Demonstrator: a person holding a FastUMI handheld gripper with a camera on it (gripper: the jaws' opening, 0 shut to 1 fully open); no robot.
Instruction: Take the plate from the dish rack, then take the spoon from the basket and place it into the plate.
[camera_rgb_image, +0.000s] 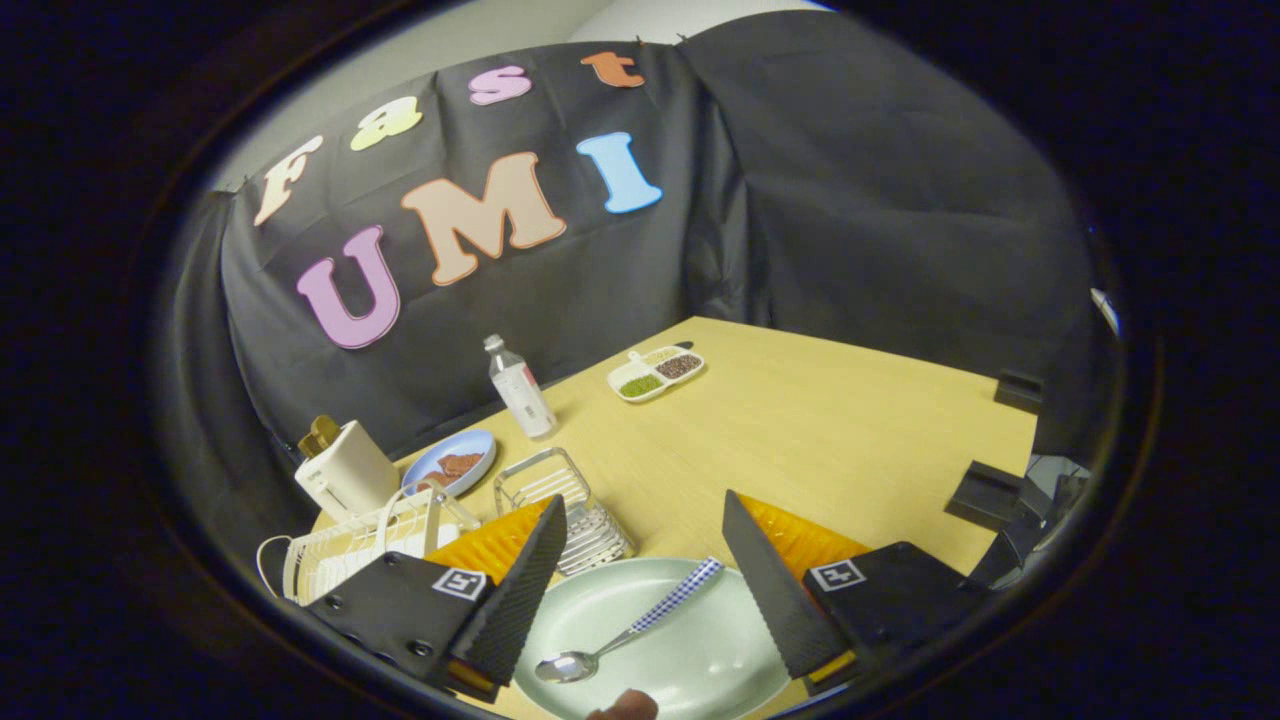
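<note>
Spoon (625, 632) lies in the plate (700, 650) on the table (840, 430), between the fingers of the claw (640, 580) — claw released, holding nothing. Looks placed; back off straight up so nothing gets nudged. Dish rack (350, 545) is partly hidden behind one finger — basket (545, 480) contents unclear.

The spoon (625, 632) lies in the plate (700, 660), which sits on the table (820, 440) between the parted fingers of the gripper (645, 590), nothing gripped. Just beyond the left finger stands the basket (560, 510), with the dish rack (350, 550) to its left. Behind them are a toaster (345, 470), a dish (450, 462) and a bottle (520, 388), and farther right a tray (656, 373).
</note>
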